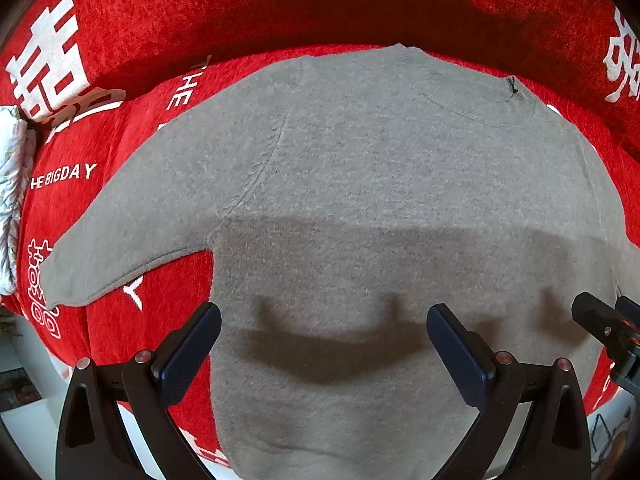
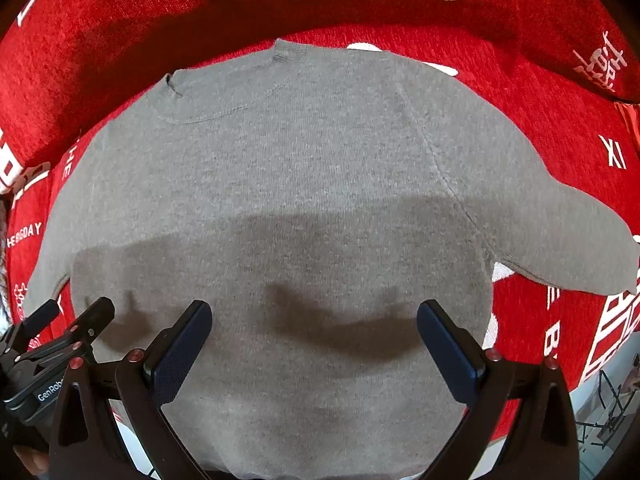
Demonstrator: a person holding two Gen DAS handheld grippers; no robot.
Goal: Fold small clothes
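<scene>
A small grey knit sweater lies spread flat on a red cover, collar at the far side, one sleeve stretched out to the left. In the right wrist view the same sweater shows its other sleeve reaching right. My left gripper hovers open above the sweater's lower body, nothing between its fingers. My right gripper is also open over the lower body, empty. Each gripper shows in the other's view: the right one at the right edge, the left one at the left edge.
The red cover with white lettering spreads under the sweater and rises behind it in a fold. A pale patterned cloth lies at the far left edge. Floor and a wire rack show past the cover's near edge.
</scene>
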